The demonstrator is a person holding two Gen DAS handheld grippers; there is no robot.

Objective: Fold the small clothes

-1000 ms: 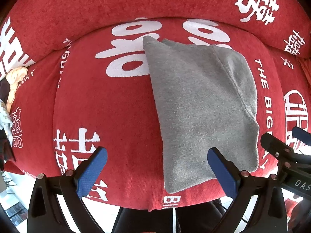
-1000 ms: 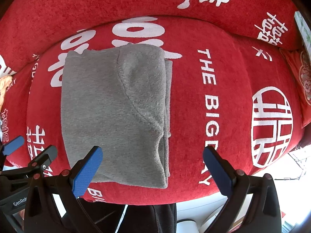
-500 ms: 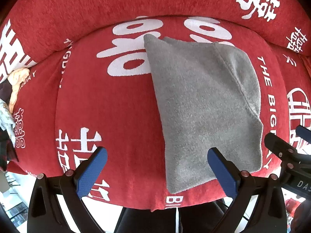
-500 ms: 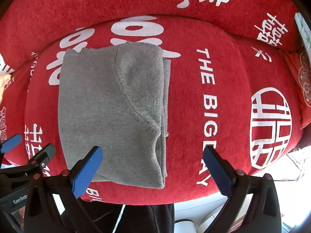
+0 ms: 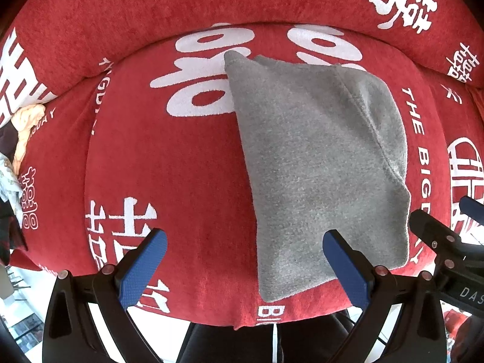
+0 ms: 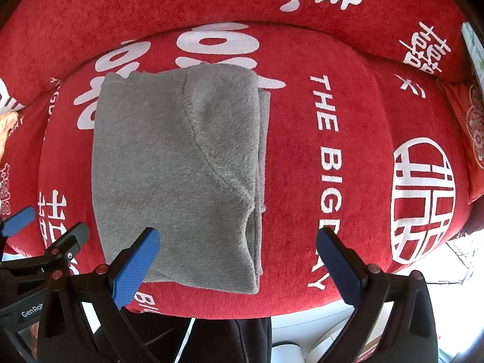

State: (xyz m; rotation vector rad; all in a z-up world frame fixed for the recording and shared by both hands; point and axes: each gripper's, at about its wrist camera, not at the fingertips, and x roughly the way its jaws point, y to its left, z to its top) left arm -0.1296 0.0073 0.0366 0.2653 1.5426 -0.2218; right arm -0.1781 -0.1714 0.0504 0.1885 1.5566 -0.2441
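Observation:
A grey fleece garment [image 5: 317, 163] lies folded into a rough rectangle on the red sofa seat [image 5: 169, 181]; it also shows in the right wrist view [image 6: 178, 175]. My left gripper [image 5: 245, 266] is open and empty, held above the seat's front edge, its right finger over the garment's near edge. My right gripper [image 6: 239, 266] is open and empty, its left finger over the garment's near left corner. Each gripper shows at the edge of the other's view.
The seat cover has white characters and "THE BIG DAY" lettering [image 6: 329, 163]. The sofa backrest [image 5: 242, 0] rises behind. A heap of other clothes [image 5: 21, 133] lies at the far left. A red cushion [image 6: 475, 139] is at the right. Floor lies below the seat's front edge.
Both grippers have shifted only slightly; the garment sits a touch lower and more to the right in the left view. The garment itself has not changed shape.

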